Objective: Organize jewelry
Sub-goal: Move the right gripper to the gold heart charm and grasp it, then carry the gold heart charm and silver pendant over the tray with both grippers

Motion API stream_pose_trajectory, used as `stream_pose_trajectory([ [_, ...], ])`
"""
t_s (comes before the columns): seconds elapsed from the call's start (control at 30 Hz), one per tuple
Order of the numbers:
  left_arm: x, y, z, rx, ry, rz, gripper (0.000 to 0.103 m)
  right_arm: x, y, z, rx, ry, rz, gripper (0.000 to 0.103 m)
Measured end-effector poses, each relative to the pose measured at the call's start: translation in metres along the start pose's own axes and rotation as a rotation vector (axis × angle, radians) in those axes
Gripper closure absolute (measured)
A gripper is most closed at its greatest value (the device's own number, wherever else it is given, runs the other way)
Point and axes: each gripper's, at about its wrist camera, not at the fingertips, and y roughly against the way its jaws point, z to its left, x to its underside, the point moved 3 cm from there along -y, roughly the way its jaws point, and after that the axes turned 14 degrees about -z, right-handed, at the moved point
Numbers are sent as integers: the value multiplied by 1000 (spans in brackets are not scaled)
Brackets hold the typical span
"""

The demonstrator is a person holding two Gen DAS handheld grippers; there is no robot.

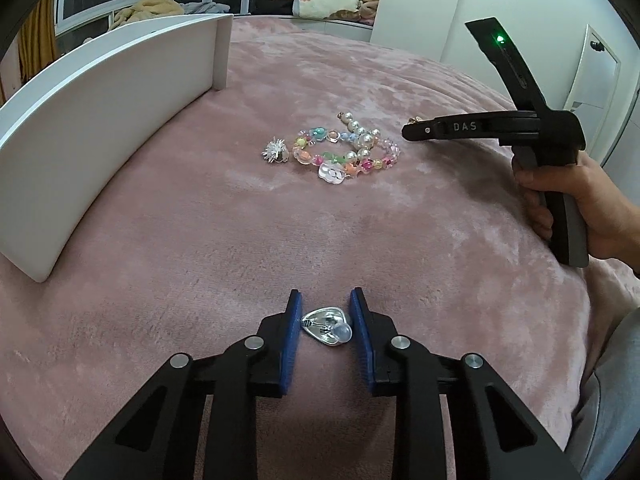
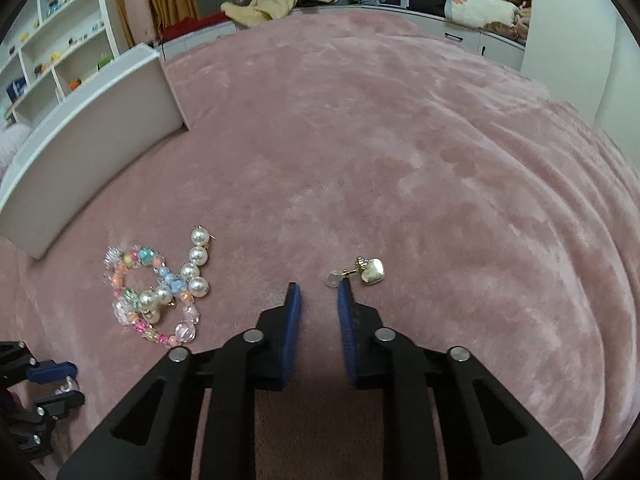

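Jewelry: two heart earrings and a bead-and-pearl pile are laid on the pink blanket (image 1: 400, 240).
Left wrist view: a silver earring (image 1: 326, 326) is bracketed by the left gripper (image 1: 326, 308), pads just beside it; whether it is pinched cannot be told.
Also there: the bracelets (image 1: 344, 150) lie farther off, a white box (image 1: 100, 120) stands far left, and the right gripper (image 1: 412, 132) is seen side-on, held by a hand (image 1: 580, 204).
Right wrist view: the right gripper (image 2: 318, 292) is narrowed on nothing; the gold earring (image 2: 370, 272) lies just past its right finger (image 2: 346, 312).
Only here: the gold earring and shelves (image 2: 52, 48) are shown.
Risk: the gold earring could be missed, being off-centre; the silver one could slip from a shallow pinch.
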Motion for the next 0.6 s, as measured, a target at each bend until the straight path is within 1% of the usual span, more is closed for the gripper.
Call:
stream_pose_trajectory([
  [0.03,0,0,0,0,-1,0,74,0,2,-4,-15,-28,-8,90],
  [0.13,1,1,0,1,3,0,74,0,7,-12,-34,-81,-28,92],
  [0.23,3,0,0,0,4,0,74,-1,8,-11,-20,-63,-28,92],
  [0.33,4,-1,1,4,12,-2,74,-3,3,-7,-13,-46,-23,88],
  [0.37,4,-1,1,6,12,-1,74,-3,2,-7,-4,-51,-15,83],
  [0.4,4,-1,1,8,15,0,74,-4,2,-8,-1,-64,-14,63],
  [0.43,4,-1,1,9,15,0,74,-6,5,-8,6,-73,-29,46],
  [0.47,3,-1,1,10,16,0,74,-7,7,-8,22,-66,-44,44],
  [0.53,3,-2,2,14,19,0,74,-10,15,-11,46,-64,-73,46],
  [0.6,4,-3,2,14,22,2,73,-14,20,-19,85,-88,-107,45],
])
